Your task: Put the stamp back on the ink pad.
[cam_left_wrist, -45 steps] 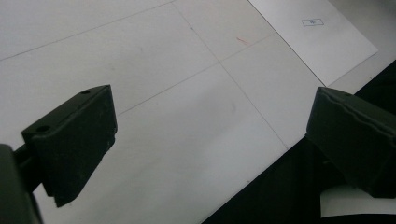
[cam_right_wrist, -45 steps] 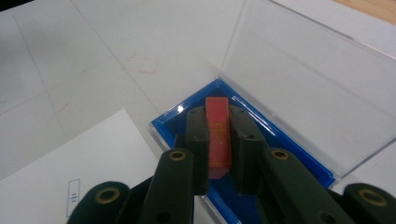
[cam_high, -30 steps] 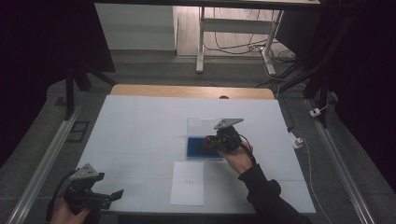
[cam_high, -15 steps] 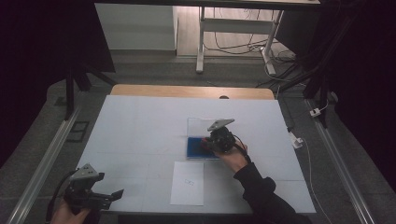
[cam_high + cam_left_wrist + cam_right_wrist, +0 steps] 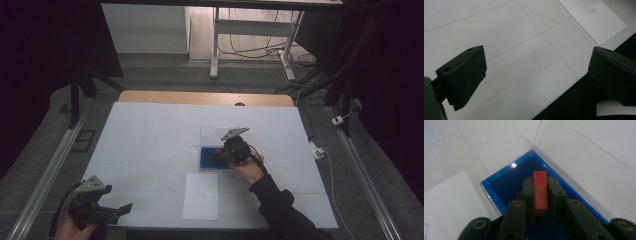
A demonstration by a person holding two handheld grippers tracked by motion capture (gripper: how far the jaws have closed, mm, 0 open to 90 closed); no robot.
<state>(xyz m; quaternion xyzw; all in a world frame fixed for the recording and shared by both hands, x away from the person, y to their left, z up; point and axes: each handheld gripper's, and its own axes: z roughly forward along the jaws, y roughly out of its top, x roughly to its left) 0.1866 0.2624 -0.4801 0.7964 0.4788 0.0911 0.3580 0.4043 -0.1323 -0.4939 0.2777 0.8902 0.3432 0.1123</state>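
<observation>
A slim red block (image 5: pixel 540 191) with a gold mark stands between the jaws of my right gripper (image 5: pixel 540 182), just above the dark inside of a blue box (image 5: pixel 499 187). The pads touch both sides of the block. The jaws have just been opening a little, with the block still between them. From above, the right gripper (image 5: pixel 220 152) hangs over the blue box (image 5: pixel 207 161) at mid-table, and the box's clear lid (image 5: pixel 212 135) stands up behind it. My left gripper (image 5: pixel 122 207) rests at the front left corner, open, with nothing between its fingers (image 5: pixel 464 75).
A white sheet (image 5: pixel 201 196) with a small printed box lies in front of the blue box, near the table's front edge. It also shows as the white sheet (image 5: pixel 594 17) beyond the left jaws. The white table top (image 5: pixel 150 135) has faint grid lines.
The right gripper has shifted slightly to the left over the blue box. The left gripper has stayed where it was.
</observation>
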